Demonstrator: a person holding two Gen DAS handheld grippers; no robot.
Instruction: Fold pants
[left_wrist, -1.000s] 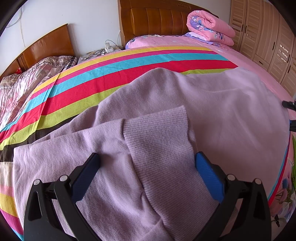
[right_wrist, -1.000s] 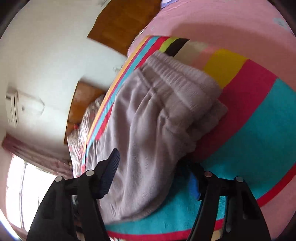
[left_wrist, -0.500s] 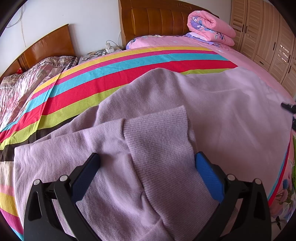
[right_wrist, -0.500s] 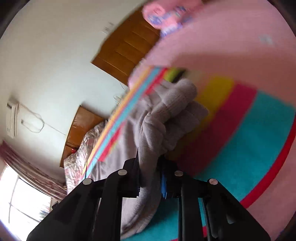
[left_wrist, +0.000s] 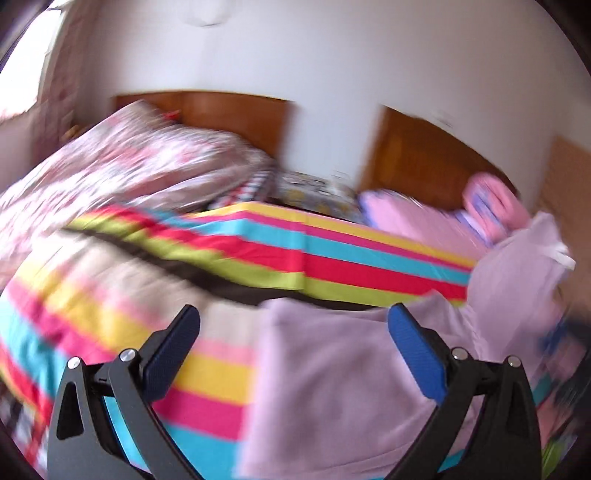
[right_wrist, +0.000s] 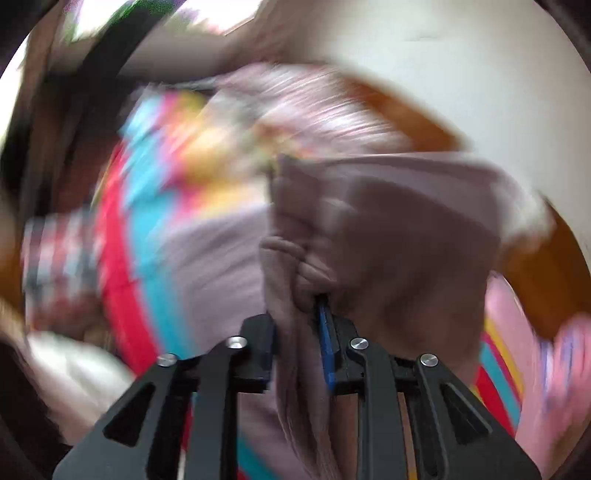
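Observation:
The lilac knit pants (left_wrist: 343, 384) lie on the striped bedspread (left_wrist: 207, 258), with one end raised at the right (left_wrist: 517, 266). My left gripper (left_wrist: 293, 332) is open and empty, held above the pants' near edge. In the right wrist view my right gripper (right_wrist: 297, 317) is shut on a bunched fold of the pants (right_wrist: 369, 229) and holds it up off the bed. Both views are blurred by motion.
A floral quilt (left_wrist: 122, 162) lies on the second bed at the left. Wooden headboards (left_wrist: 229, 118) stand against the white wall. A rolled pink quilt (left_wrist: 495, 206) and a pink sheet are at the far right.
My right gripper has lifted the gripped pants end up and across. My left gripper has pulled back and swung left, off the ribbed cuff it straddled.

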